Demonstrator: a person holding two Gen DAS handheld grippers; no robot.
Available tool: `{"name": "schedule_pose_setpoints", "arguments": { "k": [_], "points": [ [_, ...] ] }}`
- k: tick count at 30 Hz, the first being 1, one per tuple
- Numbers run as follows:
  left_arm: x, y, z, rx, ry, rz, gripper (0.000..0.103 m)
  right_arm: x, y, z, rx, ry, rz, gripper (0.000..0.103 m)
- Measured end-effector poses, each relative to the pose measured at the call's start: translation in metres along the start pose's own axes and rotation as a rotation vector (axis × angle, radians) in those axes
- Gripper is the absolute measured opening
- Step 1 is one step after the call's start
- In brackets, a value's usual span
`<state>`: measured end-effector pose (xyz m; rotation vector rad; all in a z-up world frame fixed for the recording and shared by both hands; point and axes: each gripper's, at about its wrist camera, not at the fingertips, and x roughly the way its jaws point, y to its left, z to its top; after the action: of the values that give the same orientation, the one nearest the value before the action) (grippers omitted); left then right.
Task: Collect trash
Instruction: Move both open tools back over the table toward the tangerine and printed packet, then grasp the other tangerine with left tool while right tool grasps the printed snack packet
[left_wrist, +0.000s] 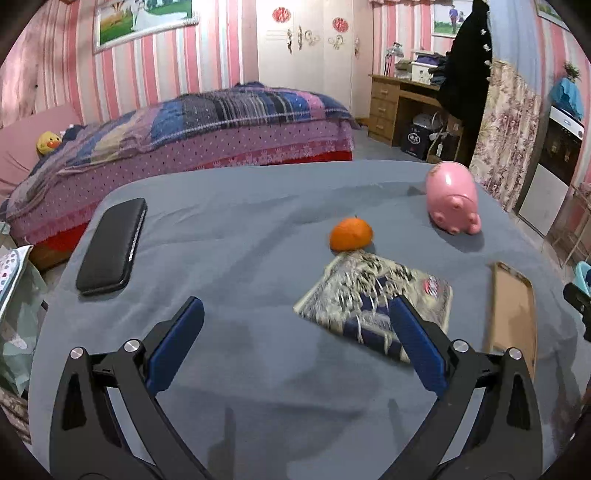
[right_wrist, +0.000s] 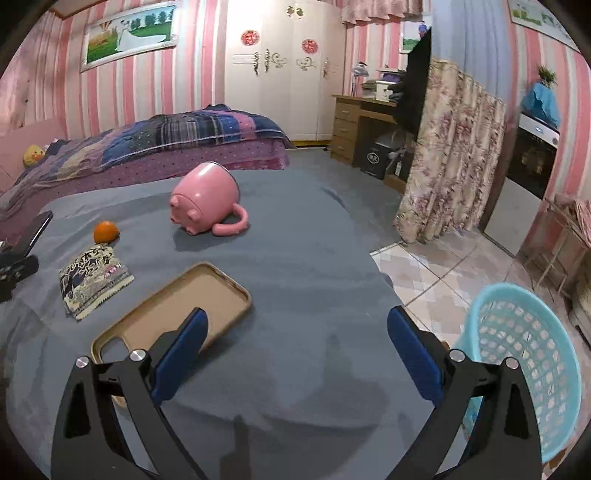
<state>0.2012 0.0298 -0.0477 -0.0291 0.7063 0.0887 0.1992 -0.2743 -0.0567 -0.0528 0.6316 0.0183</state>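
Note:
A printed snack wrapper (left_wrist: 373, 295) lies flat on the grey-blue table, just in front of an orange (left_wrist: 351, 233); it also shows in the right wrist view (right_wrist: 92, 282) with the orange (right_wrist: 106, 232) behind it. My left gripper (left_wrist: 295, 314) is open and empty above the cloth, its right finger over the wrapper's near edge. My right gripper (right_wrist: 295, 325) is open and empty over the table's right part. A light blue mesh basket (right_wrist: 524, 362) stands on the floor at the table's right edge.
A pink pig mug (right_wrist: 207, 199) lies on its side at the back. A tan phone case (right_wrist: 177, 310) lies by the right gripper's left finger. A black case (left_wrist: 112, 245) lies at the table's left. A bed (left_wrist: 184, 133) stands behind.

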Motion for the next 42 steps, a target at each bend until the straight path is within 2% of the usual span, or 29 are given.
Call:
{"name": "schedule_pose_setpoints", "arguments": {
  "k": [3, 8, 13, 16, 21, 22, 24, 29, 31, 35, 40, 42],
  "points": [
    [0.017, -0.001, 0.016, -0.005, -0.004, -0.004, 0.097, 0.012, 0.008, 0.012, 0.006, -0.007, 0.021, 0.096],
    [0.052, -0.01, 0.035, -0.017, 0.041, -0.049, 0.097, 0.034, 0.021, 0.034, 0.003, -0.019, 0.035, 0.096],
    [0.085, -0.03, 0.044, 0.021, 0.072, -0.043, 0.095, 0.058, 0.031, 0.044, -0.024, 0.007, 0.033, 0.096],
    [0.101, -0.039, 0.047, 0.043, 0.115, -0.07, 0.078, 0.066, 0.032, 0.045, -0.035, 0.034, 0.029, 0.096],
    [0.113, -0.044, 0.048, 0.05, 0.156, -0.121, 0.042, 0.075, 0.033, 0.041, -0.026, 0.07, 0.032, 0.096],
    [0.113, -0.043, 0.048, 0.044, 0.159, -0.134, 0.04, 0.076, 0.034, 0.04, -0.017, 0.074, 0.037, 0.096],
    [0.112, -0.04, 0.047, 0.034, 0.153, -0.145, 0.035, 0.074, 0.036, 0.039, -0.005, 0.077, 0.05, 0.096],
    [0.084, -0.021, 0.043, 0.017, 0.104, -0.131, 0.034, 0.063, 0.061, 0.035, -0.038, 0.069, 0.09, 0.096],
    [0.065, -0.01, 0.036, 0.037, 0.07, -0.09, 0.034, 0.058, 0.074, 0.033, -0.056, 0.066, 0.117, 0.096],
    [0.042, 0.02, 0.018, 0.047, 0.056, -0.007, 0.034, 0.055, 0.111, 0.031, -0.109, 0.079, 0.19, 0.096],
    [0.026, 0.059, -0.007, -0.017, 0.079, 0.037, 0.034, 0.065, 0.148, 0.026, -0.148, 0.147, 0.248, 0.095],
    [0.024, 0.067, -0.011, -0.044, 0.08, 0.025, 0.034, 0.073, 0.161, 0.022, -0.168, 0.191, 0.255, 0.095]
  ]
}}
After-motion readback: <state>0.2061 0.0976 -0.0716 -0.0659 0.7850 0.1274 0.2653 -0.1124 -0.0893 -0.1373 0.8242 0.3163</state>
